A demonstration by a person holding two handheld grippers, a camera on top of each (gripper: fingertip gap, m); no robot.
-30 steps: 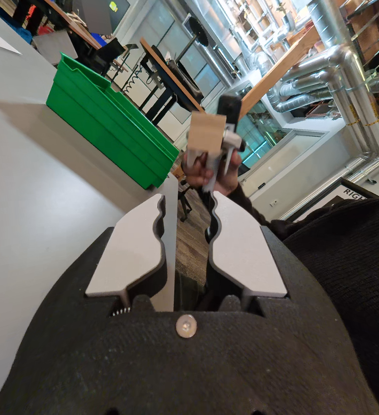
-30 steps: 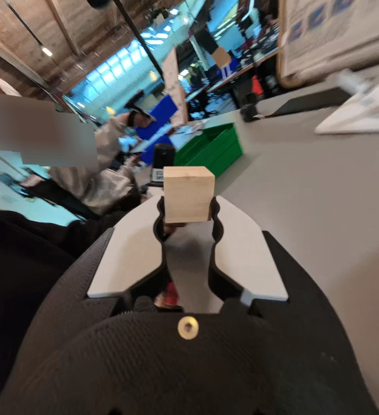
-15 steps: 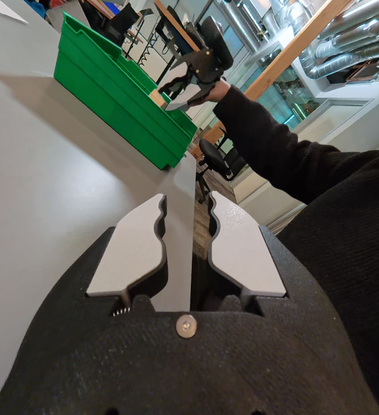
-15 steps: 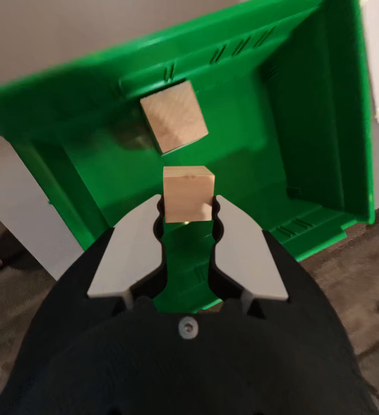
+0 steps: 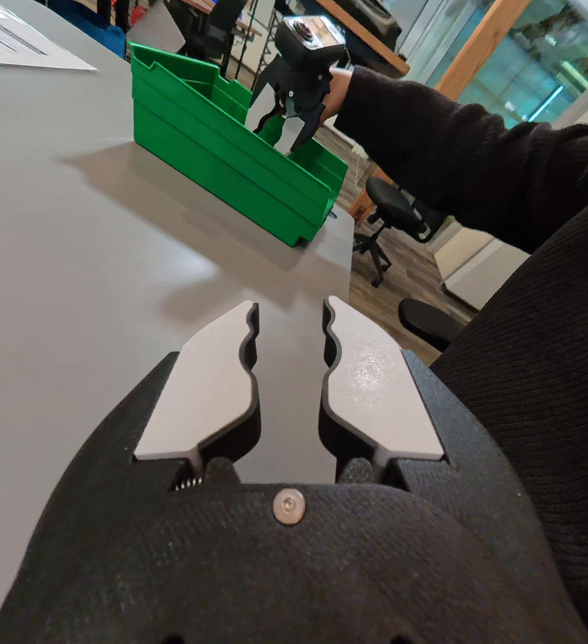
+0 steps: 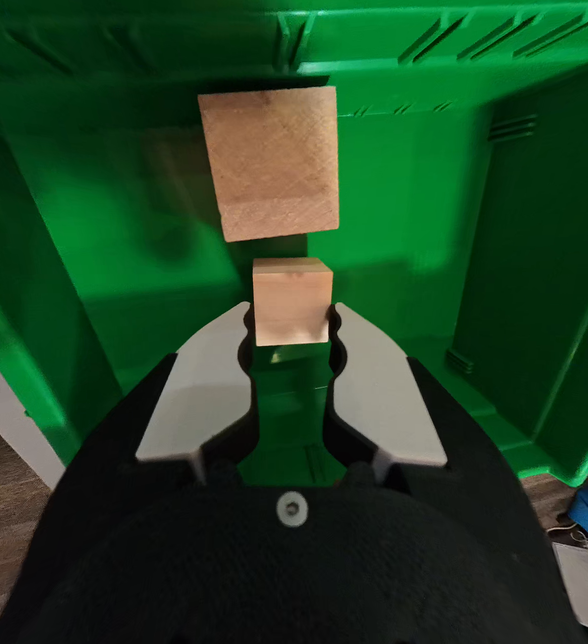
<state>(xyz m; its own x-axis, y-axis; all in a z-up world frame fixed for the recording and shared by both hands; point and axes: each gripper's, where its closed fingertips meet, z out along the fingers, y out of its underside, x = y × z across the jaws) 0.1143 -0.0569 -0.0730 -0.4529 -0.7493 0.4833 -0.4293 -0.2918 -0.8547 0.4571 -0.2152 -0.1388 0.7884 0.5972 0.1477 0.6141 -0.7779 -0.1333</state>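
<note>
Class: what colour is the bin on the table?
Green bin, clearest in the left wrist view.

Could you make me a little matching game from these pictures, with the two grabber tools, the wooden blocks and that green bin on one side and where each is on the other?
Things:
1. left gripper
2. right gripper
3. larger wooden block
4. green bin

Places or states:
A. lying on the bin's floor
B. standing near the grey table's corner
C. jaws apart, empty, above the table
D. shut on a small wooden cube over the bin

Pairs: 1-C, 2-D, 3-A, 4-B
</note>
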